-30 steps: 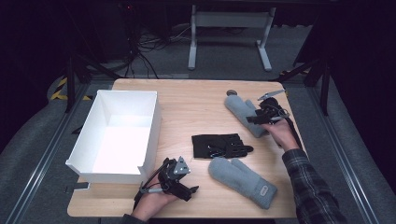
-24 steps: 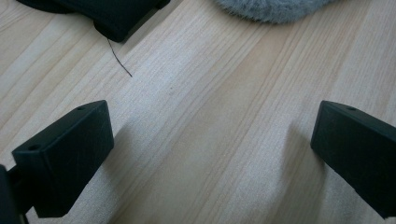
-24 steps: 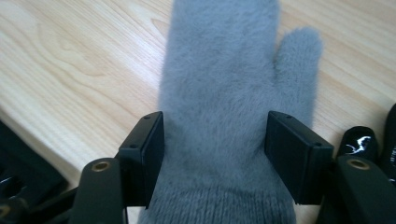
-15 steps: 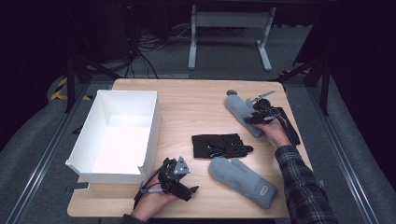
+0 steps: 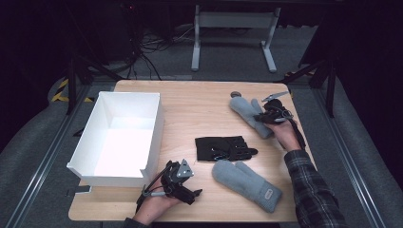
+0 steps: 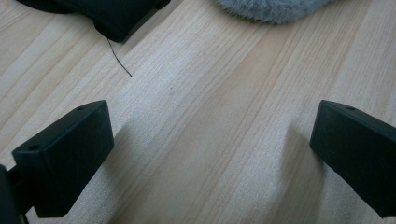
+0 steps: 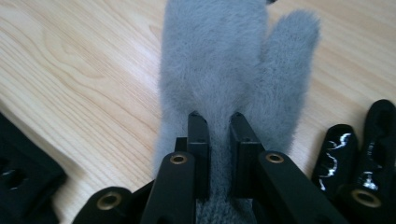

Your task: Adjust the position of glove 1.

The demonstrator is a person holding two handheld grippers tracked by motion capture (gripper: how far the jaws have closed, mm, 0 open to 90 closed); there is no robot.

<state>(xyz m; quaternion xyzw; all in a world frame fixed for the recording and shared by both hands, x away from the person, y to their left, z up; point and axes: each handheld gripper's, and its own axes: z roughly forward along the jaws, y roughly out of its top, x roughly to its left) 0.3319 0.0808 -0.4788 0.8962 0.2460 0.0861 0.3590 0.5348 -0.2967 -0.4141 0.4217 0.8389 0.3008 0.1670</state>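
The right gripper (image 5: pixel 264 117) is pinching a fluffy grey mitten (image 5: pixel 248 115) near its cuff end. Its two black jaws have just been closing, and now they squeeze a fold of the soft fur between them, with only a thin gap left. In the right gripper view, the mitten (image 7: pixel 219 70) lies flat on the light wooden table (image 7: pixel 70 84), with its long side running straight away from the jaws. Its finger end points away, and its thumb sticks out on the right. In the high view, it lies slanted at the far right of the table (image 5: pixel 199 109), with the finger end pointing to the far side.

The left gripper (image 5: pixel 191 194) rests at the near edge, jaws wide apart, holding nothing.
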